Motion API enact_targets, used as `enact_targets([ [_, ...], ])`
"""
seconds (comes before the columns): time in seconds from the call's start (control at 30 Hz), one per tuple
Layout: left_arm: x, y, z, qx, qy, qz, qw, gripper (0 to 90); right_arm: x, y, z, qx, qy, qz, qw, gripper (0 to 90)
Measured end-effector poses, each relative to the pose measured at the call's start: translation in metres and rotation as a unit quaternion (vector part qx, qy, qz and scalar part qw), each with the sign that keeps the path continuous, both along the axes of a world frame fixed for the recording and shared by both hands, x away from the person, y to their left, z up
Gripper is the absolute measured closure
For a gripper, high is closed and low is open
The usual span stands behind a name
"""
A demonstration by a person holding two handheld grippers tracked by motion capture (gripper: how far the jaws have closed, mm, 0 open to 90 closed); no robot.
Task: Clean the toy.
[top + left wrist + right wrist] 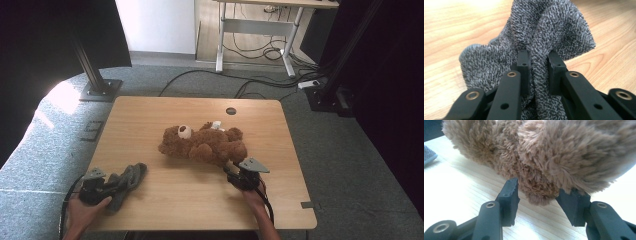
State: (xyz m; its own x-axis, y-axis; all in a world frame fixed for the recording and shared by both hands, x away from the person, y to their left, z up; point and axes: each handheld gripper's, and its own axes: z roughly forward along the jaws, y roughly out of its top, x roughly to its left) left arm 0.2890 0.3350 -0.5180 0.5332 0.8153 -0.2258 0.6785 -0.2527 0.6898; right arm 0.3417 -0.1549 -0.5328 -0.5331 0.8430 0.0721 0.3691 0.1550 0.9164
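A brown teddy bear [205,142] lies on its back in the middle of the wooden table [150,112]. My right gripper [231,168] is at the bear's near right side. In the right gripper view a furry limb of the bear [541,187] hangs between the jaws of my right gripper [539,192]; the right pad touches the fur, the left pad stands just off it. A crumpled grey cloth [129,177] lies at the table's near left. My left gripper [119,183] is on it, and in the left gripper view its jaws [539,61] pinch a raised fold of the cloth [549,30].
A dark round grommet [230,111] sits in the table near its far edge. Bare wood lies between the cloth and the bear. Black frame posts, cables and a second desk [260,25] stand on the grey carpet beyond the table.
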Motion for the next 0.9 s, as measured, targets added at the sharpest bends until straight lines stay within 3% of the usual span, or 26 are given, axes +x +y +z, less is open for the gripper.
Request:
enact_targets([
  [0.13, 0.002, -0.002, 0.003, -0.009, 0.001, -0.006, 0.9999, 61.4, -0.001, -0.001, 0.001, 0.001, -0.001, 0.0, 1.0, 47.8],
  [0.2, 0.003, 0.001, 0.009, -0.029, 0.005, -0.01, 0.9995, 56.0, -0.001, -0.002, 0.001, 0.001, -0.002, 0.0, 1.0, 47.6],
  [0.33, 0.001, 0.003, 0.016, -0.016, 0.006, -0.001, 0.9999, 39.6, -0.002, -0.005, 0.001, 0.002, -0.001, -0.001, 1.0, 47.5],
  [0.43, 0.002, 0.008, 0.015, -0.017, 0.027, -0.001, 0.9995, 33.1, -0.002, -0.005, 0.001, 0.002, -0.001, -0.002, 1.0, 47.5],
  [0.53, 0.006, 0.013, 0.012, -0.041, 0.056, -0.009, 0.9975, 31.8, -0.002, -0.005, 0.001, 0.001, -0.002, -0.002, 1.0, 47.5],
  [0.6, 0.008, 0.014, 0.012, -0.045, 0.061, -0.012, 0.997, 32.7, -0.002, -0.005, 0.001, -0.001, -0.003, -0.002, 1.0, 47.5],
  [0.7, 0.009, 0.013, 0.014, -0.053, 0.057, -0.009, 0.9969, 37.4, -0.002, -0.005, 0.0, -0.005, -0.003, -0.003, 1.0, 47.5],
  [0.73, 0.01, 0.01, 0.017, -0.063, 0.045, -0.008, 0.997, 37.9, -0.002, -0.005, 0.0, -0.006, -0.004, -0.003, 1.0, 47.5],
  [0.9, 0.017, -0.003, 0.025, -0.052, 0.029, -0.013, 0.9981, 38.0, -0.003, -0.005, 0.0, -0.01, -0.007, -0.005, 0.9999, 46.7],
])
